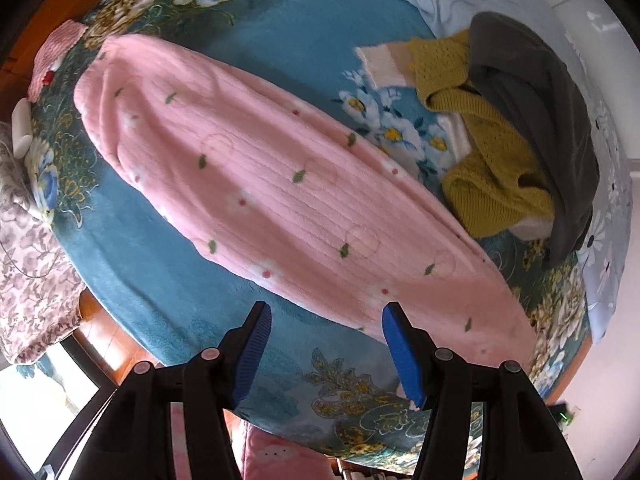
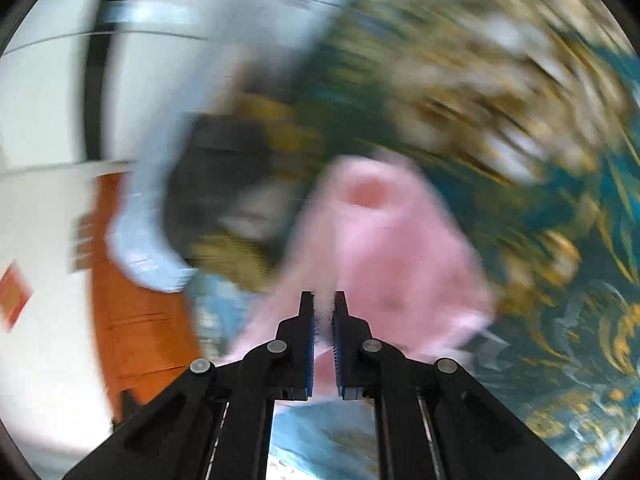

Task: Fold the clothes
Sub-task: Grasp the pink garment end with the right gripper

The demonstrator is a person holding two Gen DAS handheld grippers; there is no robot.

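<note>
The pink garment (image 1: 280, 184) is soft ribbed fleece on a plush blanket (image 1: 280, 32); beside it, a yellow sweater (image 1: 492, 184) is open knit, and gripper pads (image 1: 400, 356) are ridged blue rubber.

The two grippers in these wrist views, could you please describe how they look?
Both look alike. The left gripper has black angular linkage arms with round silver pivot pins and two fingers faced with ribbed blue pads. The right gripper shows the same black frame, silver pins and blue pads. No cables, markings or sleeves are visible.

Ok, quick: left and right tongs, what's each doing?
Left tongs: open, empty, above the pink garment.
Right tongs: shut on pink garment fabric; view blurred.
</note>
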